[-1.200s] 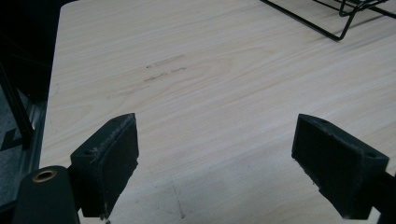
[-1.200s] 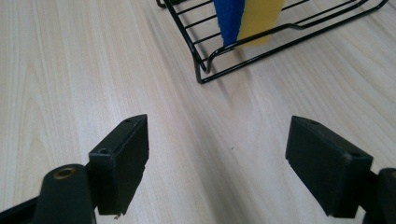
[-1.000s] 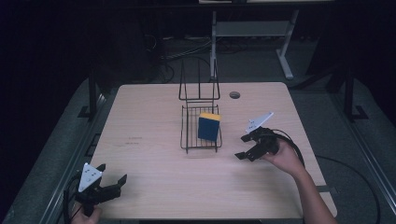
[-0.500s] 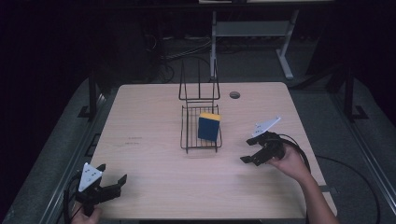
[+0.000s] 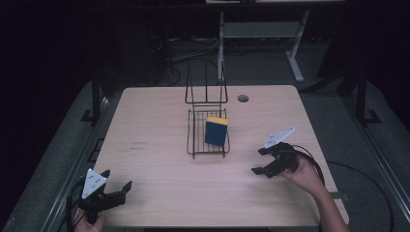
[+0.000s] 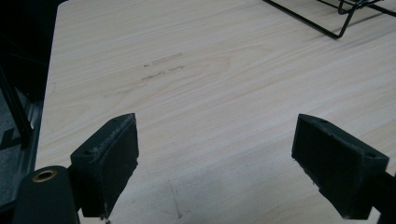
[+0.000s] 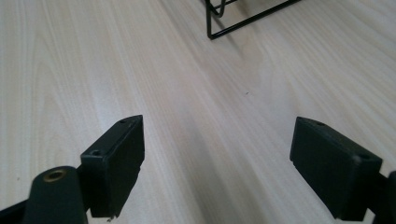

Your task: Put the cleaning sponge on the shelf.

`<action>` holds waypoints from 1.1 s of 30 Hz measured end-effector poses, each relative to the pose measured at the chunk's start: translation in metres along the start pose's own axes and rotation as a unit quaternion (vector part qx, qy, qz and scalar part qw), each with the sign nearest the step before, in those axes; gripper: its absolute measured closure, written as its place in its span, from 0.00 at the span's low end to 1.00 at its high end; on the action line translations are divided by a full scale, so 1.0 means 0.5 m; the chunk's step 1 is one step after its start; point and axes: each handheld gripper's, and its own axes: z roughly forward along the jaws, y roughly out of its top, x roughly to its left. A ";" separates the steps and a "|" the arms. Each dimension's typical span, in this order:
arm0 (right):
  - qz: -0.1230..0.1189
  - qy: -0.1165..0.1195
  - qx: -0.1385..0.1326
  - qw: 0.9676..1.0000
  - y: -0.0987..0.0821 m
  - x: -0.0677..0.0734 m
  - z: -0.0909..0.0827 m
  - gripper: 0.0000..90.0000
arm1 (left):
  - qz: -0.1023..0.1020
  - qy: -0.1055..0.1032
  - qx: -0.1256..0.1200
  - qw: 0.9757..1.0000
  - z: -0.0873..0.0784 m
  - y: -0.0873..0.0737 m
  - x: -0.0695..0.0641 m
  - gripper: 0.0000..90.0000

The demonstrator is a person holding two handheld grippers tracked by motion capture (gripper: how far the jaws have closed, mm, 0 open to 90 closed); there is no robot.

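High view: blue-and-yellow sponge (image 5: 216,131) leans in the wire rack (image 5: 194,145) mid-table. Right gripper (image 5: 261,160), jaws just widened and empty, could snag the rack's wires when reaching; left gripper (image 5: 117,191) gapes.

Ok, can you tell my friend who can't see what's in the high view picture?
A blue and yellow sponge stands in a black wire rack in the middle of a wooden table. A person holds two open, empty grippers: the left gripper at the near corner, the right gripper beside the rack.
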 end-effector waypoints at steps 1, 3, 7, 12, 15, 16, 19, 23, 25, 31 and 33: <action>-0.002 -0.002 0.000 1.000 -0.002 0.003 -0.001 0.19 | 0.000 0.000 0.000 1.000 0.000 0.000 0.000 0.16; -0.004 -0.005 -0.002 1.000 -0.006 0.007 -0.002 0.18 | -0.001 0.001 0.000 1.000 -0.001 0.000 0.001 0.16; 0.003 -0.005 -0.006 1.000 -0.018 0.013 -0.005 0.17 | -0.002 0.000 0.001 1.000 0.001 -0.001 0.000 0.16; 0.009 -0.009 -0.014 1.000 -0.036 0.018 -0.012 0.17 | -0.001 0.000 0.000 1.000 0.000 0.000 -0.001 0.16; 0.013 -0.010 -0.017 1.000 -0.048 0.021 -0.015 0.17 | -0.003 0.000 0.001 1.000 0.000 0.000 -0.002 0.16; 0.014 -0.011 -0.017 1.000 -0.053 0.023 -0.017 0.17 | -0.003 0.000 0.001 1.000 0.000 0.000 -0.002 0.16; 0.016 -0.016 -0.021 1.000 -0.065 0.027 -0.023 0.17 | 0.000 0.000 0.001 1.000 0.000 0.000 -0.001 0.16; 0.019 -0.017 -0.021 0.999 -0.074 0.031 -0.027 0.17 | 0.002 -0.001 0.003 1.000 0.000 0.000 -0.002 0.16; 0.019 -0.019 -0.025 0.999 -0.077 0.035 -0.030 0.17 | 0.002 -0.001 0.003 1.000 0.000 0.001 -0.003 0.16; 0.022 -0.022 -0.027 0.999 -0.092 0.041 -0.033 0.17 | 0.000 0.000 0.002 1.000 -0.001 0.000 -0.002 0.16; 0.024 -0.026 -0.026 0.999 -0.100 0.044 -0.035 0.17 | 0.000 0.001 0.001 1.000 -0.001 0.000 -0.002 0.16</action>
